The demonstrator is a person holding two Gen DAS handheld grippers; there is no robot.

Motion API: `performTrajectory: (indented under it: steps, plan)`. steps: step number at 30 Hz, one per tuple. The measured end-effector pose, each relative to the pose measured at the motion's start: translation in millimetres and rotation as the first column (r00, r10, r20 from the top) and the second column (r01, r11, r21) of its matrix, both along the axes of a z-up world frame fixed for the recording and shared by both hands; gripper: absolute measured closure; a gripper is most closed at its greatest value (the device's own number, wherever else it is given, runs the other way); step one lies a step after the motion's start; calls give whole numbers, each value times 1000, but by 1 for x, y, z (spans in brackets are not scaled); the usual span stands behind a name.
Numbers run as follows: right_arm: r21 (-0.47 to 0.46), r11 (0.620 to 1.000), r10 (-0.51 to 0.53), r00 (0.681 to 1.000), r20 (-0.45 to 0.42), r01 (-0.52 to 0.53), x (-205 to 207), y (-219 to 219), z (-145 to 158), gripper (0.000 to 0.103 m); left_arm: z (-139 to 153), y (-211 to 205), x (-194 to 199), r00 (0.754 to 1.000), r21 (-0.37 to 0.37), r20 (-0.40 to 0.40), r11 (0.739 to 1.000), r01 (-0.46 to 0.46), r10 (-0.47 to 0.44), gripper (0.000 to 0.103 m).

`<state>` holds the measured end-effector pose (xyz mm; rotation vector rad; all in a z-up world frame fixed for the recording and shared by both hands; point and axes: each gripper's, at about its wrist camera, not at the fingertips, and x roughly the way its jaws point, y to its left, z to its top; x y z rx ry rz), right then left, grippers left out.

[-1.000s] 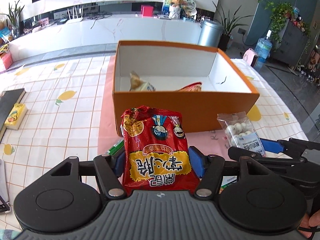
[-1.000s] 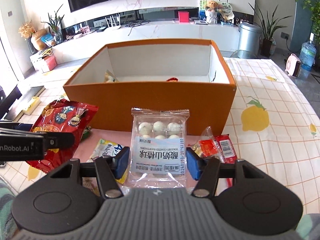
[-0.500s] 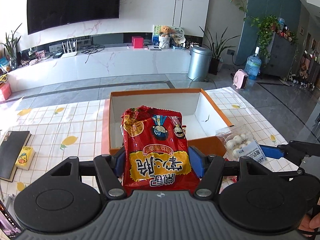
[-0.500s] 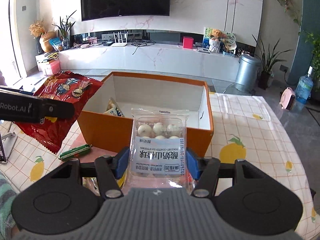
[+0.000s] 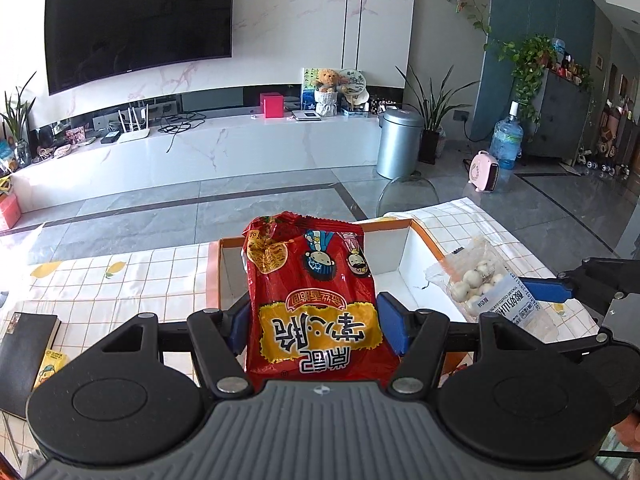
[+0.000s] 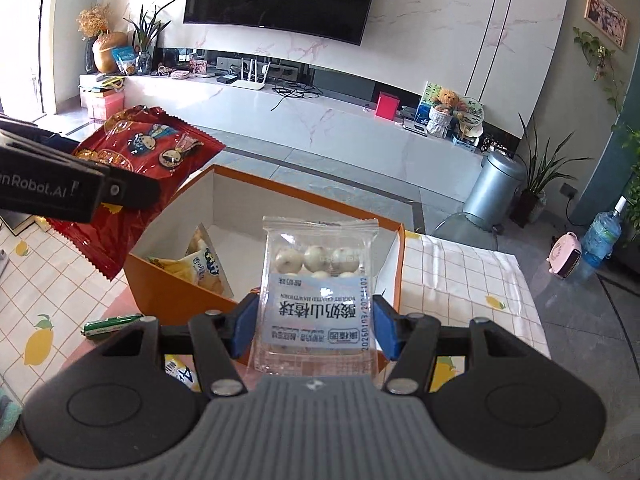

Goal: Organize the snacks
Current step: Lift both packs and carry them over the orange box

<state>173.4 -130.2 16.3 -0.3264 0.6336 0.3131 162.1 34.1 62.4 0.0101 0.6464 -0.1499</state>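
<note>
Blue pads of left gripper (image 5: pixel 313 325) pinch red snack bag (image 5: pixel 310 292), held above the orange box (image 6: pixel 168 276). Right gripper (image 6: pixel 315 326), jaws part-spread, clamps clear pack of white balls (image 6: pixel 318 296) over the box's near edge. Both packs off the tabletop.

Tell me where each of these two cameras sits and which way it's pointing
Left wrist: sits on the left gripper, looking forward and down past its red snack bag to the orange box; the right gripper's fingers show at right.
Right wrist: sits on the right gripper, looking over its clear pack of white balls into the box; the left gripper's body shows at left.
Shared: box, both packets, TV wall.
</note>
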Motion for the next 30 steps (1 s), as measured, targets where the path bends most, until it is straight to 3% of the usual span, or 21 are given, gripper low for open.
performTrajectory:
  steps: [9,20,30]
  plan:
    - [-57,998,-3,997,-76,-2,52,15,-11,46,-12,1,39,1000,29,-25,1000,-9,10,30]
    - [-96,995,-23,961,-277,-4,122,34,-56,46,-59,5,87,984,73,-176,997,12,1,30]
    - [-199,979,-30,928,-371,-48,157,51,-87,46,-93,5,105,959,104,-281,993,58,-27,30]
